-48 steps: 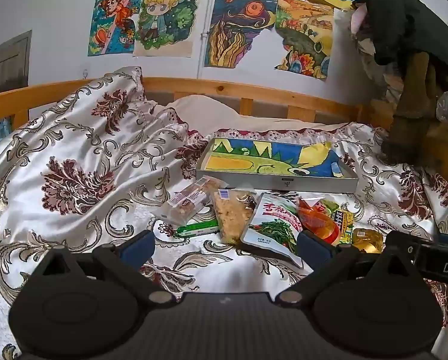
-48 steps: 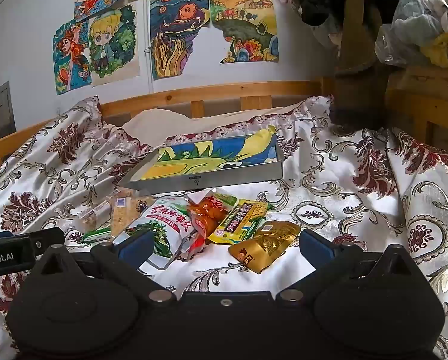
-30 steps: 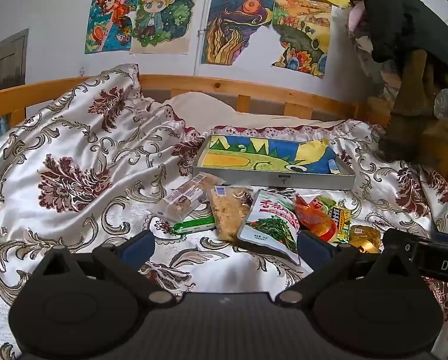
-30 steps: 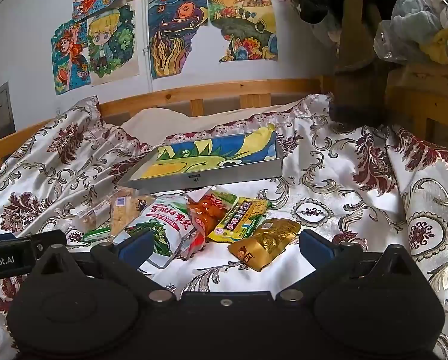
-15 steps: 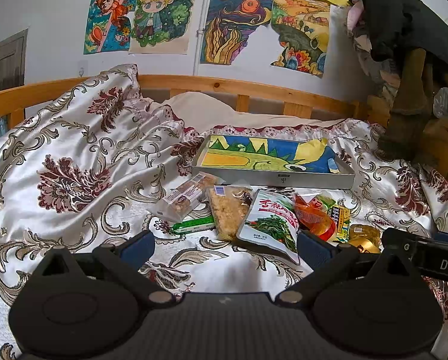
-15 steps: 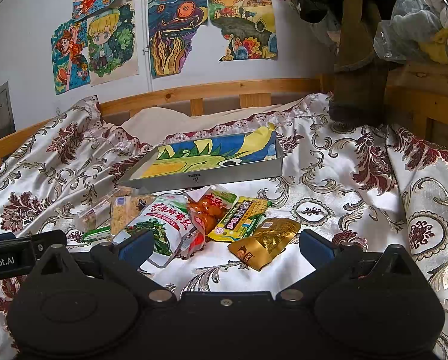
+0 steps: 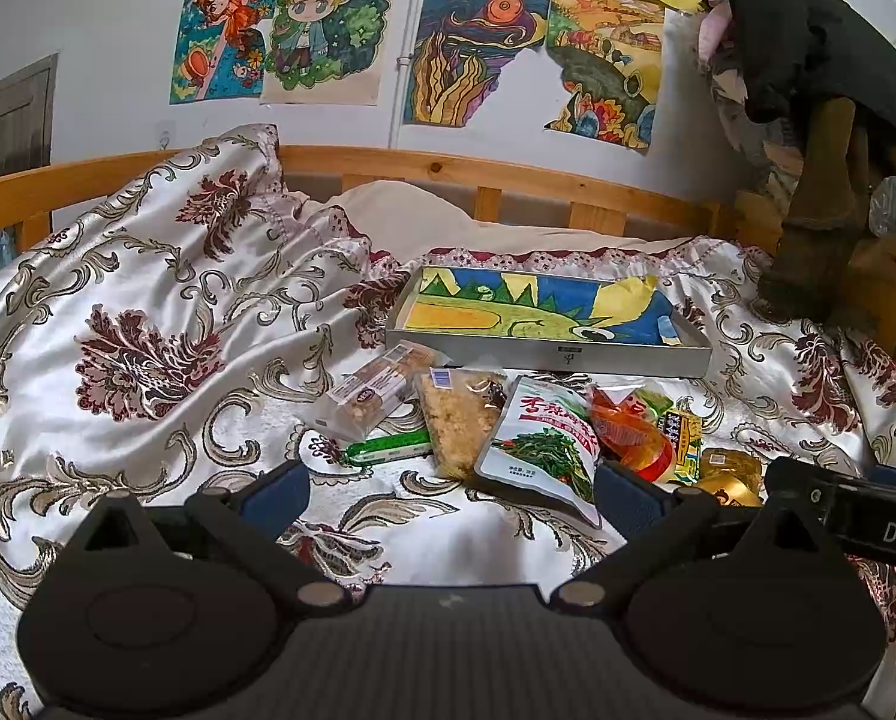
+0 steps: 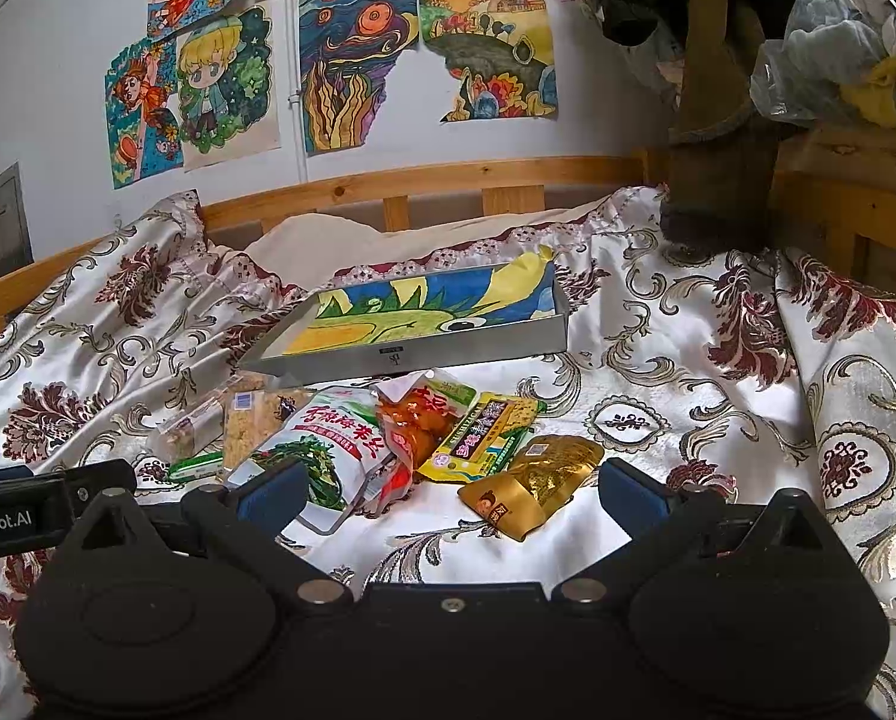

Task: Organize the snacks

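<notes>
Several snack packets lie in a row on the bedspread before a shallow grey tray [image 7: 544,355] [image 8: 424,354] lined with a colourful drawing. From the left: a clear biscuit pack [image 7: 373,390], a thin green stick [image 7: 388,447], a crumbly beige pack [image 7: 457,420], a white bag with greens [image 7: 541,438] [image 8: 322,444], an orange pouch [image 7: 628,429] [image 8: 415,426], a yellow packet [image 8: 484,435] and a gold pouch [image 8: 535,480]. My left gripper [image 7: 451,492] hovers open just short of the row. My right gripper [image 8: 448,489] is open too, near the gold pouch.
A wooden bed rail [image 7: 448,174] runs behind the tray under drawings taped on the wall. Dark clothes and bags [image 8: 718,90] pile on wooden furniture at the right. The quilt rises in folds [image 7: 148,300] on the left. Each view shows the other gripper's body at its edge.
Both views have shifted only slightly; the snacks and tray appear a little lower and nearer. Both grippers stay open and nothing has been picked up.
</notes>
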A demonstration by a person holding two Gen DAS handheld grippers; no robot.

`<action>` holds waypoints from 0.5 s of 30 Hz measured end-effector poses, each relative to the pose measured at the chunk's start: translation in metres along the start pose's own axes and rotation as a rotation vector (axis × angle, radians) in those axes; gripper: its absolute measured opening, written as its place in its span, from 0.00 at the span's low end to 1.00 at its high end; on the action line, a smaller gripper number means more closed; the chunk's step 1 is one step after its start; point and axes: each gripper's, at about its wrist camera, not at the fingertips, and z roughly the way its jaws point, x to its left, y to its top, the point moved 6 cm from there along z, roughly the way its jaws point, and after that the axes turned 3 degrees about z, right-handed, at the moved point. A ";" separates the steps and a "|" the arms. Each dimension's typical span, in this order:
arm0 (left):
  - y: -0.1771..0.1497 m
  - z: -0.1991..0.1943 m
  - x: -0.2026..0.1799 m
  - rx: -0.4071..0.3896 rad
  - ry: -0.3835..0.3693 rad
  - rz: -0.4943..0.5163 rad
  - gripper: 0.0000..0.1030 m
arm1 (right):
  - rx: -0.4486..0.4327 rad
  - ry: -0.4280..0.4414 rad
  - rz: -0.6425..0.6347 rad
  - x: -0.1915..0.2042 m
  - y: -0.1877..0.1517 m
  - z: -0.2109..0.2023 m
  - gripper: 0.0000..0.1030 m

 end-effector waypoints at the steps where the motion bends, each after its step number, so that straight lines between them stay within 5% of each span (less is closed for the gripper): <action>1: 0.000 0.000 0.000 0.000 0.000 0.000 1.00 | 0.000 0.000 0.000 0.000 0.000 0.000 0.99; 15: 0.000 0.001 0.002 0.001 -0.002 -0.005 1.00 | 0.007 0.001 0.000 0.001 -0.004 0.003 1.00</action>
